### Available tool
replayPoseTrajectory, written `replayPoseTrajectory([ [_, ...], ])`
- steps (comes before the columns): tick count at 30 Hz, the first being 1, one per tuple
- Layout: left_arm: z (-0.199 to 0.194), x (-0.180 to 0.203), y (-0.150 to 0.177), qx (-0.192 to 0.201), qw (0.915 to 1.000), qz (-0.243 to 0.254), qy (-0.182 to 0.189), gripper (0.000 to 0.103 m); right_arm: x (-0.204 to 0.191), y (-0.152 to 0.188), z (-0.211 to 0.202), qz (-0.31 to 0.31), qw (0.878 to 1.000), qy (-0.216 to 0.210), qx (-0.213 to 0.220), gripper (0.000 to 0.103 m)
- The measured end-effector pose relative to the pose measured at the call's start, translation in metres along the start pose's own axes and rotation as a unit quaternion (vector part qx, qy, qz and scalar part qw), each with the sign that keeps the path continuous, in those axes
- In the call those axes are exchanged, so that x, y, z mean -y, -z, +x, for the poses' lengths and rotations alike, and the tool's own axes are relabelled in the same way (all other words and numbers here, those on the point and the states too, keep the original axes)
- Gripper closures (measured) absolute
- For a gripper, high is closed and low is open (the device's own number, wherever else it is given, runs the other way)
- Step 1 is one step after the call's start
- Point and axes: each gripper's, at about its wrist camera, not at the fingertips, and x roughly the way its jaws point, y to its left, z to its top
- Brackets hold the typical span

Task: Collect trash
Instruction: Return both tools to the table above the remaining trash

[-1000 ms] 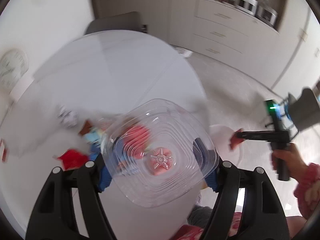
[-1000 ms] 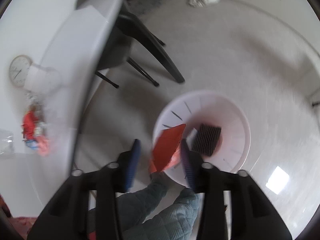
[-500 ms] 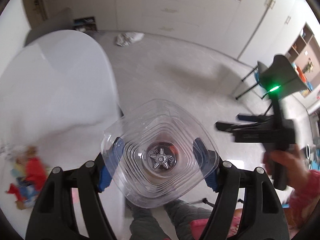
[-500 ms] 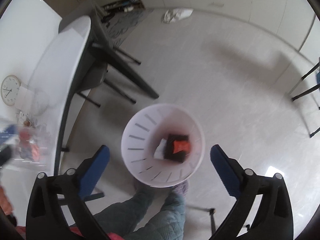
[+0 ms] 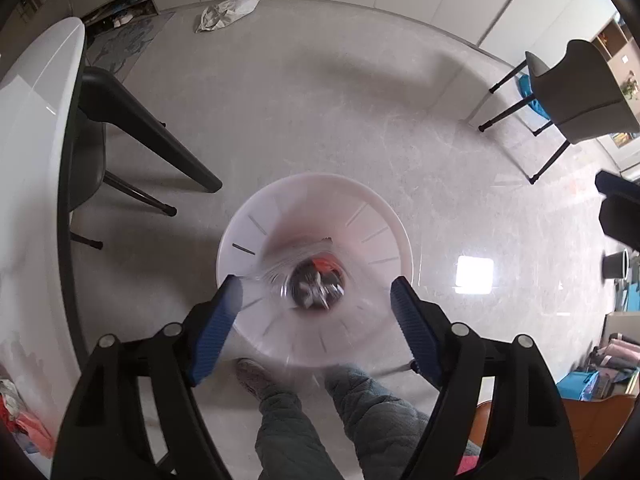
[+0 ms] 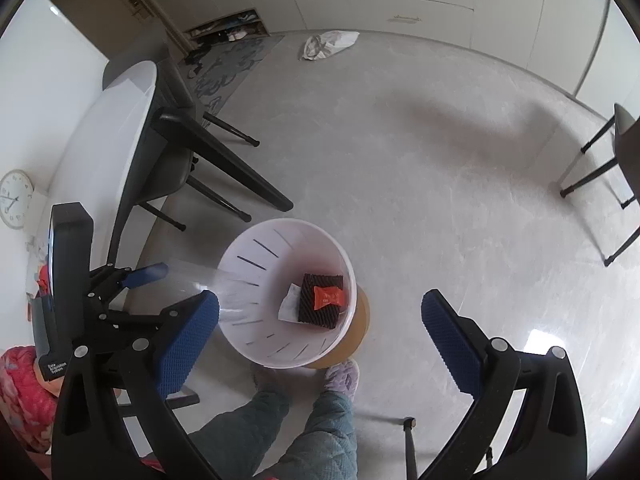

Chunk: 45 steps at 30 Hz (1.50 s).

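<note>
Grey floor (image 6: 420, 184), white bin (image 6: 256, 248), perhaps bag (image 6: 328, 45)

clear plastic container (image 5: 304, 280): motion-blurred, outline unclear | red wrappers (image 5: 24, 424): cut off at left edge, blurred

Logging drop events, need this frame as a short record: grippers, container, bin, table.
left gripper: over the bin, grip unclear
container: clear, blurred between the left fingers
right gripper: open, empty, above the bin
bin: white, on the floor
in bin: black pad, orange wrapper, white scrap
table: red trash on it
</note>
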Motion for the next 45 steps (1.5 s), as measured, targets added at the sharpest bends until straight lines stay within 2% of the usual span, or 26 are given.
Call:
replayPoseTrajectory([
  [3,-0.007,-0.002,0.003,0.001,1.0000,-0.006,0.005,0.022,0.003,0.003,-0.001,0.003,1.000,0.000,-0.002,0.002],
  [8,-0.025,-0.003,0.011,0.005,0.9999,-0.012,0.001,0.022,-0.002,0.003,-0.006,0.002,1.000,-0.004,0.007,0.002],
  [12,-0.079,-0.019,0.023,0.041,0.9988,-0.027,-0.004,0.021,-0.021,-0.002,-0.023,-0.013,0.999,-0.016,0.027,0.003],
  [16,-0.149,-0.041,0.048,0.093,0.9944,-0.046,-0.019,0.014,-0.059,-0.011,-0.051,-0.044,0.997,-0.040,0.054,0.003],
  [20,-0.223,-0.071,0.086,0.154,0.9826,-0.088,-0.056,0.008,-0.117,-0.017,-0.081,-0.105,0.988,-0.072,0.084,0.003],
  [24,-0.266,-0.105,0.125,0.187,0.9662,-0.149,-0.097,0.008,-0.180,-0.017,-0.101,-0.177,0.974,-0.099,0.106,0.003],
  [26,-0.280,-0.126,0.148,0.196,0.9557,-0.180,-0.125,0.008,-0.216,-0.015,-0.106,-0.217,0.963,-0.113,0.113,0.003],
  [29,-0.287,-0.153,0.172,0.196,0.9452,-0.212,-0.153,0.008,-0.261,-0.009,-0.105,-0.263,0.949,-0.133,0.110,0.002],
  [32,-0.293,-0.188,0.203,0.193,0.9313,-0.249,-0.183,0.008,-0.295,-0.002,-0.101,-0.296,0.939,-0.145,0.102,0.003],
  [35,-0.293,-0.217,0.223,0.192,0.9243,-0.255,-0.209,0.008,-0.326,0.006,-0.094,-0.322,0.930,-0.156,0.087,0.003],
  [37,-0.287,-0.233,0.234,0.184,0.9276,-0.230,-0.230,0.008,-0.344,0.013,-0.087,-0.335,0.926,-0.159,0.072,0.003],
  [40,-0.268,-0.258,0.244,0.152,0.9452,-0.139,-0.253,0.008,-0.362,0.020,-0.078,-0.349,0.924,-0.151,0.051,0.003],
  [41,-0.259,-0.267,0.246,0.135,0.9524,-0.096,-0.256,0.008,-0.366,0.022,-0.076,-0.350,0.924,-0.147,0.046,0.003],
  [45,-0.233,-0.300,0.251,0.092,0.9646,0.023,-0.246,0.008,-0.379,0.027,-0.061,-0.337,0.933,-0.125,0.016,0.003],
])
